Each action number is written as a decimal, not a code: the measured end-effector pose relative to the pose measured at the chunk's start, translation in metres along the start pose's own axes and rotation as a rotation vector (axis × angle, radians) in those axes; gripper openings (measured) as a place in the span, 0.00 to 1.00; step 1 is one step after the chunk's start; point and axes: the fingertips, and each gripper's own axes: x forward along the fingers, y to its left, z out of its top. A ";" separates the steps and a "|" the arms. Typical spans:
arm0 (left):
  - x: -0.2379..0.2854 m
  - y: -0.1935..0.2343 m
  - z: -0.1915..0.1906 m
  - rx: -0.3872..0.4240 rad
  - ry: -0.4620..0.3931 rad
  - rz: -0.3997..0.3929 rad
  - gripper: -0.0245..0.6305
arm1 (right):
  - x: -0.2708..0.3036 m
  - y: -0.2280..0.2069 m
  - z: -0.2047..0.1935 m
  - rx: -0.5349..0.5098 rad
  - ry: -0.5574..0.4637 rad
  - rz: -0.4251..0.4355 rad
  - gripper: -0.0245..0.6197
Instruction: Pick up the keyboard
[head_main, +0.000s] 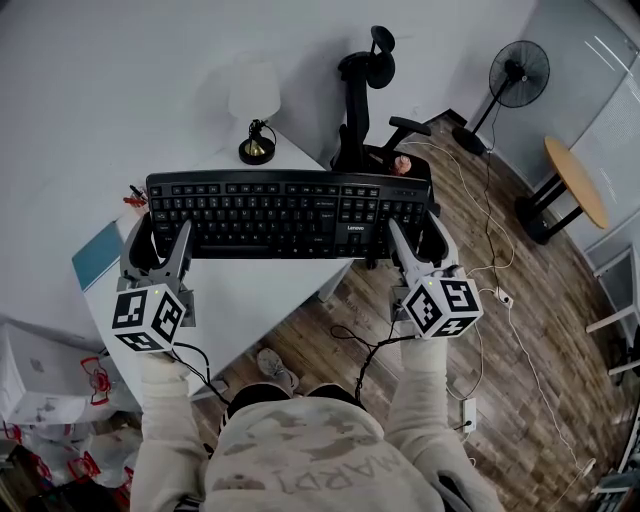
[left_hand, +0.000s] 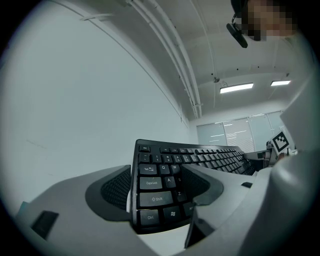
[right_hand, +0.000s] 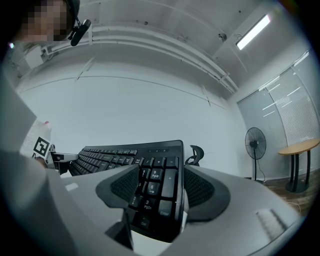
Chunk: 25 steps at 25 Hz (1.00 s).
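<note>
the left gripper (head_main: 160, 240) grips the left end of the black keyboard (head_main: 285, 213) and the right gripper (head_main: 420, 240) grips its right end, holding it level above the white worktop (head_main: 250, 290); beyond stand a small lamp (head_main: 256, 120), an office chair (head_main: 365, 100) and a fan (head_main: 518, 75).

Both ends of the keyboard (head_main: 285, 215) disappear inside the jaws. The left hand-held gripper (head_main: 160, 240) covers the outermost keys at its end, and the right hand-held gripper (head_main: 420, 240) covers the edge of the number pad. The keyboard's underside is out of sight, and the board blocks the strip of desk (head_main: 250, 300) beyond both. A small red thing (head_main: 135, 196) just past the left hand-held gripper is too small to tell. The person's sleeves (head_main: 165, 420) are cut off by the head view's bottom edge.
</note>
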 end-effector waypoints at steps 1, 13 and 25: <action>0.000 0.000 0.001 -0.001 -0.002 0.000 0.52 | 0.000 0.000 0.001 -0.001 -0.001 0.000 0.48; -0.004 -0.007 0.006 -0.005 -0.025 0.002 0.52 | -0.007 -0.002 0.005 -0.001 -0.016 0.004 0.48; 0.000 0.004 0.000 -0.011 -0.024 0.007 0.52 | 0.002 0.003 -0.003 -0.001 -0.017 0.006 0.48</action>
